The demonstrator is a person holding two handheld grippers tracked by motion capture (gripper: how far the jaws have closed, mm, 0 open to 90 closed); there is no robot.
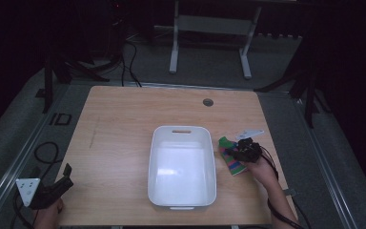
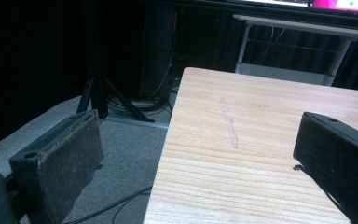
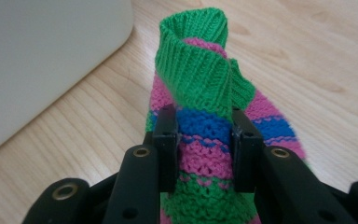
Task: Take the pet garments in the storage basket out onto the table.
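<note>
We note the right gripper (image 3: 204,140) clamped on a striped knitted sock (image 3: 200,88), its two pads (image 3: 167,140) pinching the pink-and-blue bands from either side while the green cuff stands up past the fingertips. The sock lies on the wooden table (image 1: 119,124) just to the right of the white bin (image 1: 182,164). The left gripper (image 1: 52,188) hangs at the table's near left corner, jaws wide apart with nothing between them.
</note>
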